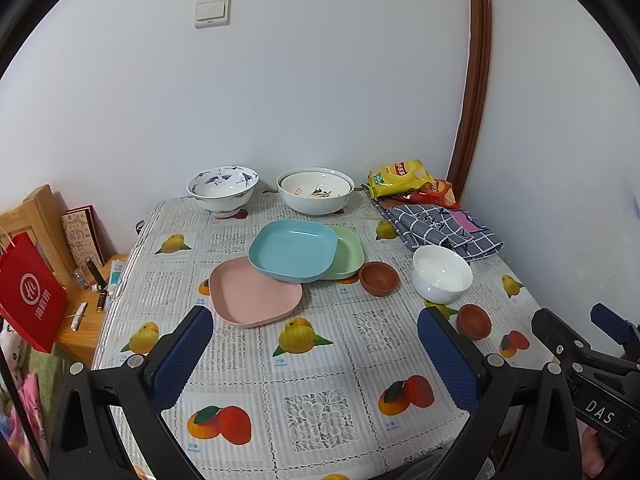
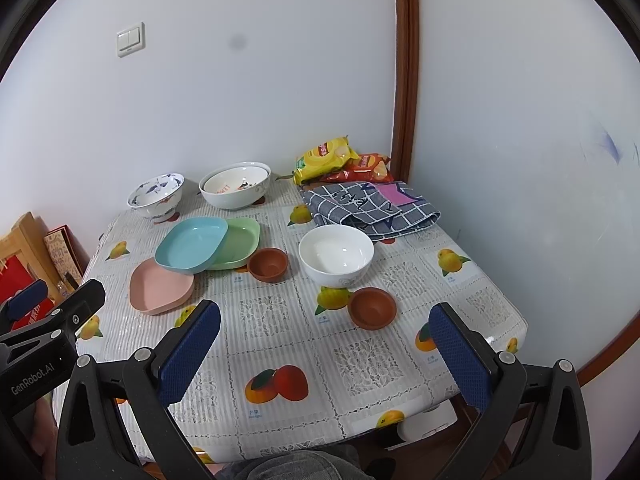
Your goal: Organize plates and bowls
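Both claws are held wide apart and grip nothing. The left claw is poised over the near part of the desk, whose fruit-printed cover lies bare between and just ahead of its blue pads. The pink plate is seen just ahead of the left claw, nearer its left finger, and the blue plate is tilted onto the pink plate's far edge while overlapping the green plate to its right. A small brown bowl sits just beside the green plate's right edge.

Ahead of the right claw a second brown bowl is found, close in, with the white bowl just beyond it (the two look nearly touching, though contact cannot be confirmed). Bare cover is left to the right of these, up to the desk's right edge.

Far ahead, by the wall, the blue-patterned bowl stands to the left and a large white bowl, with a smaller bowl nested inside, stands to the right. At the far right corner a checked cloth and snack bags are kept against the wall.
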Motion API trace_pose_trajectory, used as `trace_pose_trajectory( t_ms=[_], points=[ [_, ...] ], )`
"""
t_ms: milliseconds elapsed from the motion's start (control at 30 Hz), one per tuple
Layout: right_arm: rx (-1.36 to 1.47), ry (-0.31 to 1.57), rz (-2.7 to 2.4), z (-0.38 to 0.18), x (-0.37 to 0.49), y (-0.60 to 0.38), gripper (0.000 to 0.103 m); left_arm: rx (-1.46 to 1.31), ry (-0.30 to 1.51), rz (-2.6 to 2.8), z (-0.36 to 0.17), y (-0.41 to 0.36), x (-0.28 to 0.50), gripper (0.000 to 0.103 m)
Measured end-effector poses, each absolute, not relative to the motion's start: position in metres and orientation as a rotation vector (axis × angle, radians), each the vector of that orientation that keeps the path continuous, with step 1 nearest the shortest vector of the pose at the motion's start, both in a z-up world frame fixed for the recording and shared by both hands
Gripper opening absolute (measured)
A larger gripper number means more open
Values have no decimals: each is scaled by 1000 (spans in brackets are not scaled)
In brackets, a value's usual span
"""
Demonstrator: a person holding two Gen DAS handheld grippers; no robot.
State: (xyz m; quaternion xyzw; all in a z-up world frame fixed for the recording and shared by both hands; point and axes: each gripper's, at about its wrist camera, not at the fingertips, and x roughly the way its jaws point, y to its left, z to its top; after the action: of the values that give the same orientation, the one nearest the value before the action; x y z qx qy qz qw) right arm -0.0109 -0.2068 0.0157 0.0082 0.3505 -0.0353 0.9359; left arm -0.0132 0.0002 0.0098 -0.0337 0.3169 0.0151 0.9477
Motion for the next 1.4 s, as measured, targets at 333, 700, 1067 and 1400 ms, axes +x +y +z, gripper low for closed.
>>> trace_pose_trajectory(
  t_ms=[333,700,1067,1400],
  points=[
    [20,718,-73,13,-12,-208,103,-68,647,31,9,-2,-14,103],
    [23,723,-74,13,-12,-207,103,-67,644,29,8,-3,-16,103],
    [42,722,-67,13,-11,-210,103,-68,645,26,9,-4,-15,103],
    [22,710,-51,19,-8,-203,103,-74,642,26,15,-1,-10,103]
  ],
)
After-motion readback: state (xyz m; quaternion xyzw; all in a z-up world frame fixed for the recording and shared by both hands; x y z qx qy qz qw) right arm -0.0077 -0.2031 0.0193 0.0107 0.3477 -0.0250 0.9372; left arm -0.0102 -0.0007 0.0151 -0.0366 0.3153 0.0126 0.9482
